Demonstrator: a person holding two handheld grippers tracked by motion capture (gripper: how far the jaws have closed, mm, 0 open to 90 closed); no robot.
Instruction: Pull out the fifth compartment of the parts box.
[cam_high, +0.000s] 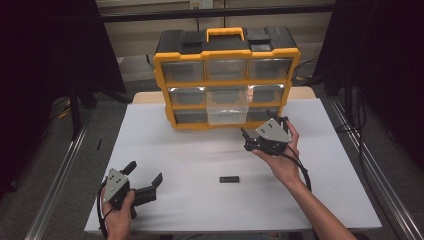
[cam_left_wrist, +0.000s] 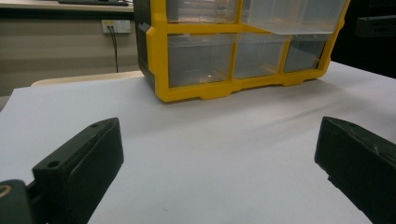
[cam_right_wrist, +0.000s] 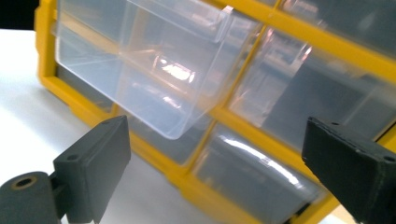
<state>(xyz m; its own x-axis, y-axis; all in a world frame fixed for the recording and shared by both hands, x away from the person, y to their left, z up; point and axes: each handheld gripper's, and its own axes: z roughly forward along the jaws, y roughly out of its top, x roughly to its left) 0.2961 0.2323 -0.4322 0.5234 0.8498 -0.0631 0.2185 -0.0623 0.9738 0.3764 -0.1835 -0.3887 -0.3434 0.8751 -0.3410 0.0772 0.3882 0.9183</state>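
A yellow and black drawer organiser with clear drawers stands at the back of the white table. Its middle drawer is pulled out toward me and looks empty. A small flat black bar lies on the table in front of it. My right gripper is held above the table just right of the pulled-out drawer, open and holding nothing. The right gripper view has that drawer close ahead of the spread jaws. My left gripper rests open at the front left, aimed at the organiser.
Dark curtains and stands flank the table on both sides. Metal floor rails run along its left and right. A wall socket with cables sits behind the table. Bare table surface lies between the left gripper and the organiser.
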